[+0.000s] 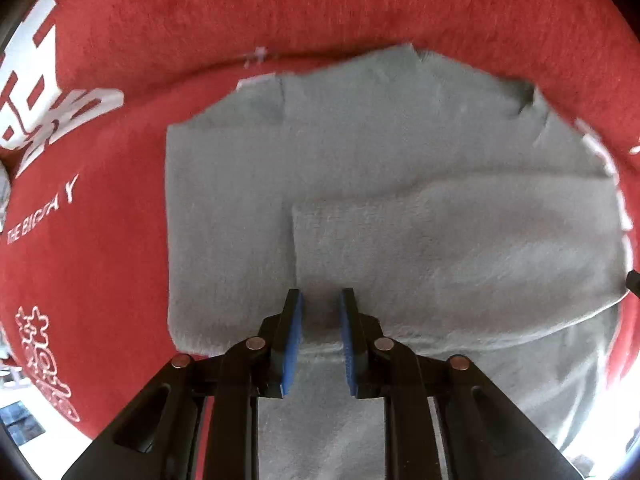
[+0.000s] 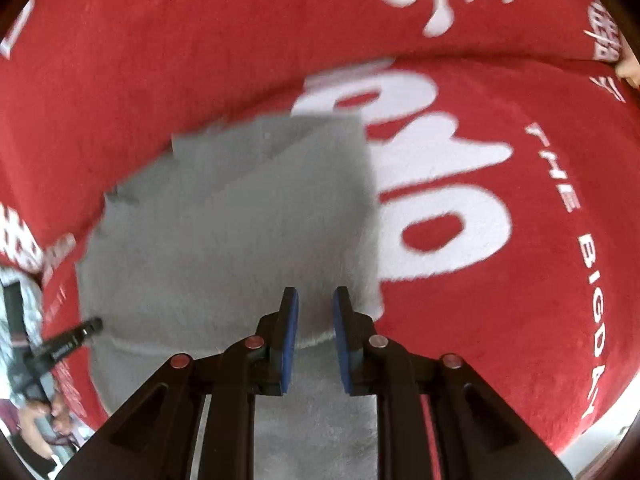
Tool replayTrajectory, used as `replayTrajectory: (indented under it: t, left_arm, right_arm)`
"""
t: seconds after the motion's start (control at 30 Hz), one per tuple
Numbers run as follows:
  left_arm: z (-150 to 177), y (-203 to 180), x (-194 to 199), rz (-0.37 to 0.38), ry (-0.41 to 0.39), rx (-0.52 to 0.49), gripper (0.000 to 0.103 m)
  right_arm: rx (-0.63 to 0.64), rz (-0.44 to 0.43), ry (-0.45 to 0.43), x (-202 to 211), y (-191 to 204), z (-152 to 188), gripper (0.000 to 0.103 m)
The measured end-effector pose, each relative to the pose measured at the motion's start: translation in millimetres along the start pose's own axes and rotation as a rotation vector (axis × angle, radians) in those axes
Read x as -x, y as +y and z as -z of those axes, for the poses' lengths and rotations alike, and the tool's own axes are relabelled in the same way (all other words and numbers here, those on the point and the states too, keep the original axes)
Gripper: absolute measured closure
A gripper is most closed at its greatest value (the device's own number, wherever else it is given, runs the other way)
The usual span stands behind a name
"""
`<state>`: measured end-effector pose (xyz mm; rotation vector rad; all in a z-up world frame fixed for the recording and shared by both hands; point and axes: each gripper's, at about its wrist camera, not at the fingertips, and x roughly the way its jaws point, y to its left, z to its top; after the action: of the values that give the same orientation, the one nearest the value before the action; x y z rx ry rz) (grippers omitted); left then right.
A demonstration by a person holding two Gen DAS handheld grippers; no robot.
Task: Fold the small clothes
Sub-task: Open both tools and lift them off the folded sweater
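A grey garment (image 1: 400,208) lay partly folded on a red printed cloth (image 1: 100,240). Both the left claw (image 1: 321,300) and right claw (image 2: 311,298) stood narrowly parted at its near hem, holding nothing. A good fold likely needed matched pinches, lifted evenly.

both cameras look steeply down from close above, each sighting along its own blue-padded fingers toward the grey garment (image 1: 400,200), which fills most of each view. the left wrist view sits over the garment's near hem, nearer its left edge, facing across the garment to its far edge, with the left gripper (image 1: 321,334) at bottom centre. the right wrist view sits over the same near hem by the garment's right edge, the right gripper (image 2: 316,334) at bottom centre. both views share the garment and the red printed cloth (image 2: 520,320) around it; the left gripper's tip shows at the garment's left side in the right wrist view.
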<state>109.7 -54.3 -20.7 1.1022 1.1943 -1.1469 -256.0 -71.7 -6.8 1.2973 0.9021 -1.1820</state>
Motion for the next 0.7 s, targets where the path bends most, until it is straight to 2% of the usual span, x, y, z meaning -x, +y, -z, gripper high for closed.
replayTrajectory:
  t: [0.07,0.1,0.2,0.3,0.4,0.43,0.47,0.53,0.63,0.7]
  left_arm:
    - [5,1,4,-0.052,-0.013,0.002,0.043]
    - [7,3,6,-0.069,-0.01,0.006,0.042]
    - [16,8,13,-0.042,0.01,0.014,0.042]
    - [26,6,17,-0.067,0.034,0.004,0.042]
    - [37,-1,23,-0.055,0.044,0.012,0.042]
    - [42,-5,25,-0.052,0.05,0.011,0.042]
    - [45,-9,26,-0.05,0.055,0.007,0.042]
    - [51,-16,27,-0.046,0.07,-0.002,0.042]
    - [62,-27,27,-0.035,0.104,-0.007,0.042]
    - [68,-33,29,-0.026,0.111,-0.002,0.022]
  right_arm:
    - [0.005,0.017,0.057,-15,-3,6,0.084]
    - [-0.001,0.005,0.054,-16,-7,12,0.084]
    - [-0.015,0.004,0.079,-11,-16,20,0.083]
    - [-0.057,-0.018,0.097,0,-29,31,0.082]
    - [-0.088,-0.032,0.101,13,-36,44,0.067]
    - [-0.101,-0.04,0.103,18,-39,49,0.057]
    - [-0.108,-0.046,0.103,21,-41,51,0.053]
    - [-0.118,-0.059,0.105,26,-43,56,0.052]
    - [-0.14,-0.081,0.127,26,-45,62,0.045]
    - [-0.146,-0.099,0.14,27,-46,69,0.043]
